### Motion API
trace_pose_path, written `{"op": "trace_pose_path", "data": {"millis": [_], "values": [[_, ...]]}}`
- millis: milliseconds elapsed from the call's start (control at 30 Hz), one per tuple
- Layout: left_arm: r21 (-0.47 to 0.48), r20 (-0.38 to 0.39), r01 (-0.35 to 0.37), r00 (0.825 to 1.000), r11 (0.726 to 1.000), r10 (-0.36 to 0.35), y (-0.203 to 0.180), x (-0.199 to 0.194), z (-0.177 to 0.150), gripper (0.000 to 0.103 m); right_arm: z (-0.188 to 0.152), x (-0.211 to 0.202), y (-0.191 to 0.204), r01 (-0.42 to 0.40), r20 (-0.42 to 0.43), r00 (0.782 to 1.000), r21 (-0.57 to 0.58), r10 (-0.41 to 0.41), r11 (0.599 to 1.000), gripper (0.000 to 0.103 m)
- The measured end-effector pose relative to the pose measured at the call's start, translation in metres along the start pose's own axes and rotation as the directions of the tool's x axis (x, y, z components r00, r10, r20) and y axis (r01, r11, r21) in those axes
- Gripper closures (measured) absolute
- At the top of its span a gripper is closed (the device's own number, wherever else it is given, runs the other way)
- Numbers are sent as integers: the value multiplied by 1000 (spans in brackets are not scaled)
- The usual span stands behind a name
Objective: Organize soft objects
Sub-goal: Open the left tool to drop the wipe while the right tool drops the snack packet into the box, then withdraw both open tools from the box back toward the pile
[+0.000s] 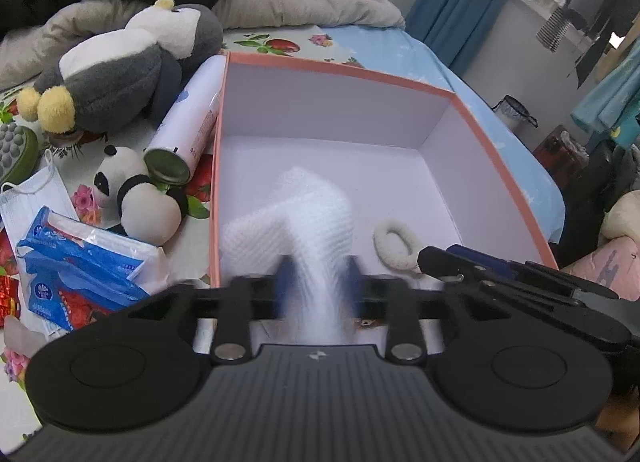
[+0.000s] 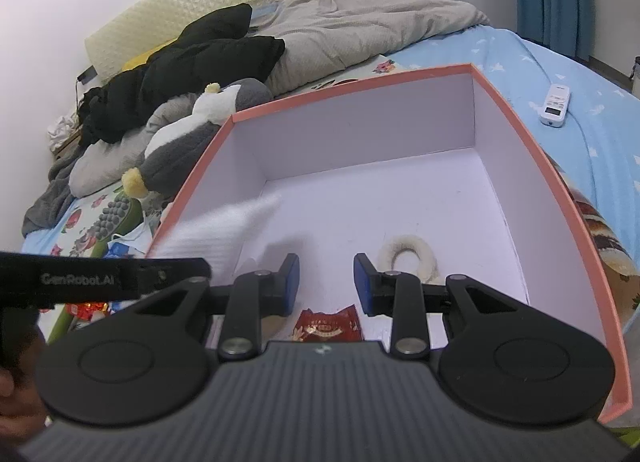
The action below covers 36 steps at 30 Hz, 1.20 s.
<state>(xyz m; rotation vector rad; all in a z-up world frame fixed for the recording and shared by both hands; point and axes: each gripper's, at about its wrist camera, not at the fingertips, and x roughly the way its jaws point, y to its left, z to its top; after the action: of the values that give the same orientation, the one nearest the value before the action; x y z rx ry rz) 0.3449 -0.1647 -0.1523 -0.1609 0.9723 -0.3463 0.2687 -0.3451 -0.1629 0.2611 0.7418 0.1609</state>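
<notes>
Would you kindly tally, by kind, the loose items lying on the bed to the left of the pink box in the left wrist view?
Plush toys: 2, penguin and panda
Spray cans: 1
Face masks: 1
Tissue packs: 1
Massage brushes: 1
Total: 6

Bed [image 2: 560, 73], pink-rimmed box [image 1: 340, 69], penguin plush [image 1: 120, 73], panda plush [image 1: 136, 197], remote [image 2: 555, 105]

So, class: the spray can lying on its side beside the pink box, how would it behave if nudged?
The spray can is a smooth cylinder on its side, so it would probably roll. It looks rigid, unlike the panda plush beside it. Its glossy wall may slip between fingers.
</notes>
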Motion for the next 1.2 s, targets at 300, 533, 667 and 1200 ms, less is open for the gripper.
{"op": "trace_pose_path", "data": {"millis": [300, 533, 667, 1200], "values": [[10, 78, 12, 997, 1000, -13, -7, -29, -2, 48, 5, -14, 6, -7, 29, 1000, -12, 7, 1000, 69], [20, 141, 19, 990, 1000, -22, -15, -78, -12, 48, 7, -56, 18, -22, 107, 994, -25, 25, 999, 69], [31, 187, 19, 982, 999, -25, -19, -110, -20, 48, 6, -83, 27, -34, 148, 988, -30, 39, 999, 69], [3, 295, -22, 955, 1000, 20, -21, -231, -68, 48, -6, -162, 85, -130, 214, 965, -115, 152, 985, 68]]}}
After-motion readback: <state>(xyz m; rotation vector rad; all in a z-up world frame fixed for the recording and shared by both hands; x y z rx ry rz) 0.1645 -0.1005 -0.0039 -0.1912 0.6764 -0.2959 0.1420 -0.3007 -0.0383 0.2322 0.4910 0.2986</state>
